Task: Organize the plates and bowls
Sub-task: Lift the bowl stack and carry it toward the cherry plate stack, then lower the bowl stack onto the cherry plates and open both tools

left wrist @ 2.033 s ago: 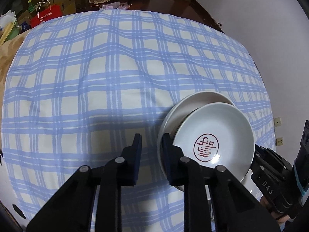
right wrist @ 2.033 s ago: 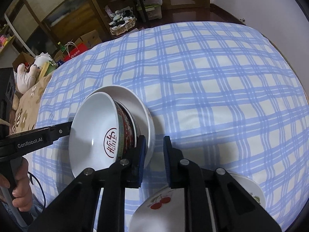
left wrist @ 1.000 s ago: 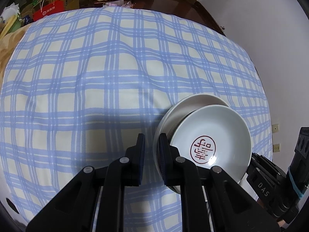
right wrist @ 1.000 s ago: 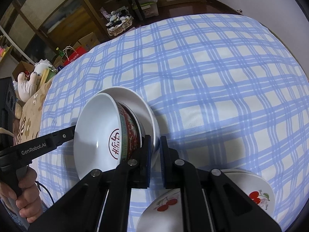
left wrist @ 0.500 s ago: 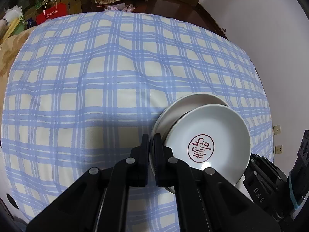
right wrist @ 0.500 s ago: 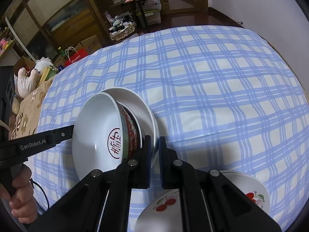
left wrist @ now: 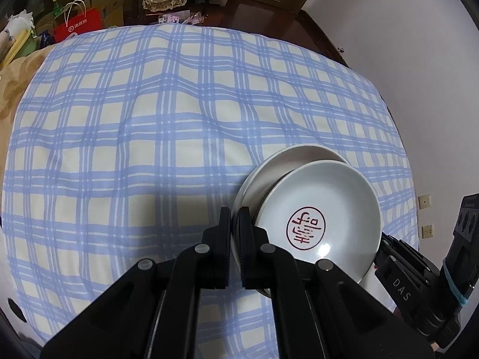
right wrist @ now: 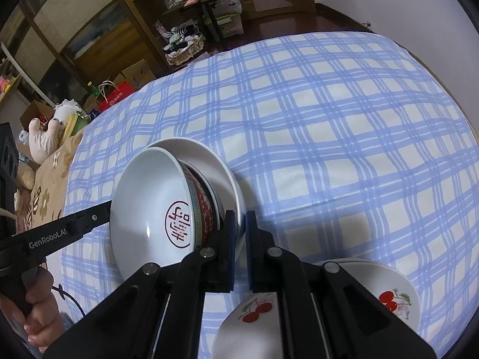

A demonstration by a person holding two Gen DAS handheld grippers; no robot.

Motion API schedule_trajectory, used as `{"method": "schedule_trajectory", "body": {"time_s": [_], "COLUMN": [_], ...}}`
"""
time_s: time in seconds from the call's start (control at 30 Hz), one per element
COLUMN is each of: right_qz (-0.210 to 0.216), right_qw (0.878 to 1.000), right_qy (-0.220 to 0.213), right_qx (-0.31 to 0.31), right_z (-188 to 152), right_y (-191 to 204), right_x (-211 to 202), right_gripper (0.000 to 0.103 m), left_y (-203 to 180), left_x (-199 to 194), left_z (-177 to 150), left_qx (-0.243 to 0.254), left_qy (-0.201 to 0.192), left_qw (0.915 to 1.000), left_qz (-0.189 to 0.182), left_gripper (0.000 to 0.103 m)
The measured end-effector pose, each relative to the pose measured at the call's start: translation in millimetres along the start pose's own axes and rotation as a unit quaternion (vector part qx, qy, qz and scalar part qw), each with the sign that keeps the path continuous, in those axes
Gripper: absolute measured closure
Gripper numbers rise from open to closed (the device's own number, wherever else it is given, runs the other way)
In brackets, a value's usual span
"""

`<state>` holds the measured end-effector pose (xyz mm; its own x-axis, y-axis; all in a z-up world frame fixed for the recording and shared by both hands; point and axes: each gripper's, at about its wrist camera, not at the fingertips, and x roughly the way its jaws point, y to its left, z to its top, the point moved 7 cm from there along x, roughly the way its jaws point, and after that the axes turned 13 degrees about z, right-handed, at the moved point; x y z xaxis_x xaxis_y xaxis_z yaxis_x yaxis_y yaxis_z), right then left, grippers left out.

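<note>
A white bowl [left wrist: 323, 197] with a red seal inside and a red patterned outside [right wrist: 206, 206] sits tilted in a white plate [left wrist: 299, 155]. My left gripper [left wrist: 235, 214] is shut on the plate's near-left rim. In the right wrist view the plate [right wrist: 203, 152] and bowl [right wrist: 149, 194] lie left of centre, and my right gripper [right wrist: 239, 218] is shut on the plate's opposite rim. The left gripper's black finger [right wrist: 77, 224] reaches in behind the bowl, its tip hidden. I cannot tell whether the plate rests on the cloth.
A blue-checked cloth [left wrist: 134, 134] covers the soft surface. Two cherry-printed dishes [right wrist: 257, 323] [right wrist: 389, 293] lie near the front edge under my right gripper. A hand [right wrist: 36, 323] holds the left gripper's handle. Shelves, boxes and a red bag [left wrist: 79, 24] stand beyond the far edge.
Both grippers' jaws have narrowed from open to shut on the plate's rim. Plate, bowl and both hands have stayed about where they were.
</note>
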<state>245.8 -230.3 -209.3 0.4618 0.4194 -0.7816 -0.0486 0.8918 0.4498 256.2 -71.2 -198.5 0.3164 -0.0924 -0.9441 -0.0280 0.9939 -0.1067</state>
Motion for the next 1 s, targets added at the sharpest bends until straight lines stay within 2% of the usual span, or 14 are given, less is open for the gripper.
{"method": "schedule_trajectory", "body": {"time_s": [0.33,0.6,0.77,1.0], "right_qz": [-0.007,-0.011,-0.036,-0.045], "right_qw": [1.0,1.0,0.999,0.998], "right_qy": [-0.005,-0.019,-0.034,-0.041], "right_qx": [0.007,0.005,-0.003,0.007], "right_z": [0.0,-1.4,-5.9,-26.3], "right_y": [0.8,8.1,9.8,-0.8], "right_x": [-16.2,-54.0,-80.3,-115.2], "right_gripper": [0.096,0.096,0.096,0.096], "left_y": [-5.3,-13.2,-23.9,-43.9], "left_x": [-17.4,-52.8,-66.5,-87.1], "left_z": [-2.5,-11.2,-21.1,-42.9], "left_qx": [0.014,0.021,0.019,0.035], "left_qy": [-0.02,-0.044,-0.048,-0.054], "left_qw": [0.9997,0.9987,0.9982,0.9972], "left_qz": [-0.001,-0.013,-0.028,-0.038], "left_gripper": [0.1,0.1,0.1,0.1]}}
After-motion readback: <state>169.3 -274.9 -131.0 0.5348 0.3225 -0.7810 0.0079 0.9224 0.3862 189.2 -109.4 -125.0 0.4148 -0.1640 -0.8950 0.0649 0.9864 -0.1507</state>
